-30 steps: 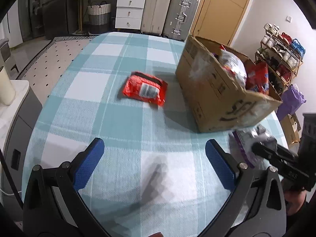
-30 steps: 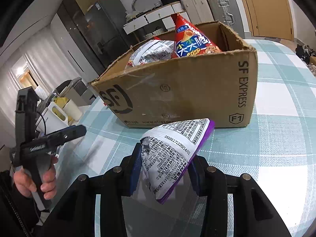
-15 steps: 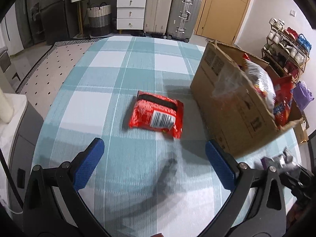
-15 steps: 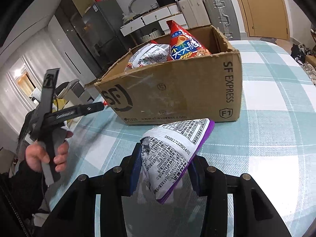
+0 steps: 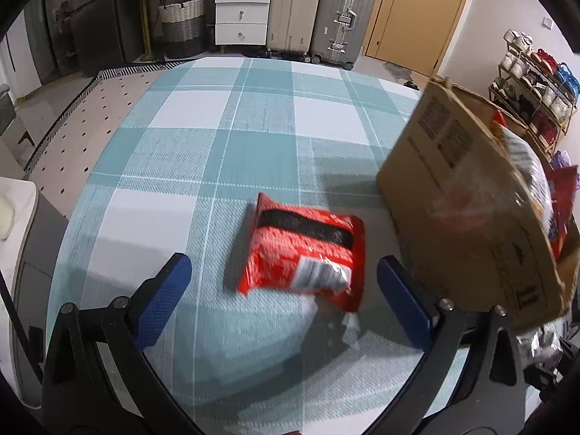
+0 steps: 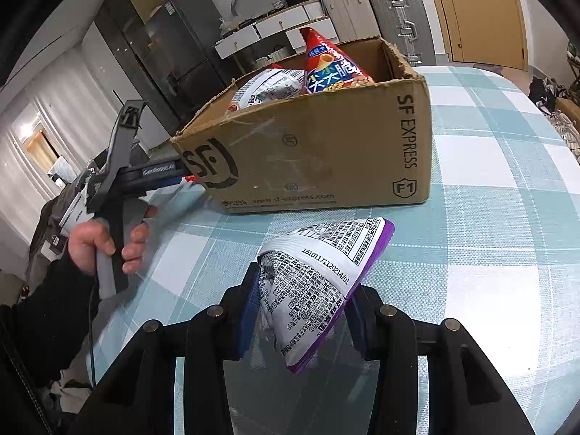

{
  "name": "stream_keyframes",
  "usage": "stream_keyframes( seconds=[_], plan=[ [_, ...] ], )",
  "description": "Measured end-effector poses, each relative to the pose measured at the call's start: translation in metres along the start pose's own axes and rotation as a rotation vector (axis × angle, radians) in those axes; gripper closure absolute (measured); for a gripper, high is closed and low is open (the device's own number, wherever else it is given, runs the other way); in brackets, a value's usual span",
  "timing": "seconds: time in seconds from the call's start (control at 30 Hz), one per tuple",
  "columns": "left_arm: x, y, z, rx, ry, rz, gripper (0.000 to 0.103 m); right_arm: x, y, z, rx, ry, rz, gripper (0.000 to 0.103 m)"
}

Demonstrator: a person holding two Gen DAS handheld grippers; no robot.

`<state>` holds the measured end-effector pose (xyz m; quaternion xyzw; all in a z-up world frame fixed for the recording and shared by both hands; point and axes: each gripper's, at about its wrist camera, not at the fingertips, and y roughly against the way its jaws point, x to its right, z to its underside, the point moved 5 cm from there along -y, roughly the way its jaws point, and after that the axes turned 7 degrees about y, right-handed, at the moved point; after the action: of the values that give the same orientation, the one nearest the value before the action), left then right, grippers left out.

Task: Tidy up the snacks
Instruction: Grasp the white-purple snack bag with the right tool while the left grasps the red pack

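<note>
A red snack packet (image 5: 304, 253) with a dark band lies flat on the checked tablecloth, just left of the cardboard box (image 5: 471, 195). My left gripper (image 5: 282, 282) hovers open over it, its blue pads wide on either side of the packet's near end, not touching. In the right wrist view my right gripper (image 6: 302, 304) is shut on a purple-edged white snack bag (image 6: 319, 279), held above the cloth in front of the box (image 6: 326, 152). The box holds a red-and-blue crisp bag (image 6: 330, 69) and a white printed bag (image 6: 264, 87).
A person's hand (image 6: 101, 243) in a dark sleeve holds the left gripper's handle left of the box. Suitcases (image 5: 319, 11), a white drawer unit (image 5: 241, 14) and a basket (image 5: 181, 18) stand beyond the table's far edge. A shoe rack (image 5: 533, 98) is at the right.
The left gripper has travelled forward and down toward the red packet, which now lies between its open pads. The right gripper and its bag have hardly moved.
</note>
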<state>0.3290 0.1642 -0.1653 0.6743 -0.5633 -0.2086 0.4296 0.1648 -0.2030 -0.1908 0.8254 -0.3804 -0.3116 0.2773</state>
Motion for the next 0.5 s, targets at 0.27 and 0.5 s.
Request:
stream_keyframes(
  seconds=[0.27,0.5],
  plan=[
    [0.001,-0.014,-0.006,-0.005,-0.016,0.044,0.021,-0.004,0.003,-0.004,0.009,0.000,-0.006,0.060],
    [0.005,-0.006,-0.004,0.000,-0.063,0.088,0.061,-0.006,0.006,-0.002,0.018,-0.004,-0.010,0.061]
  ],
)
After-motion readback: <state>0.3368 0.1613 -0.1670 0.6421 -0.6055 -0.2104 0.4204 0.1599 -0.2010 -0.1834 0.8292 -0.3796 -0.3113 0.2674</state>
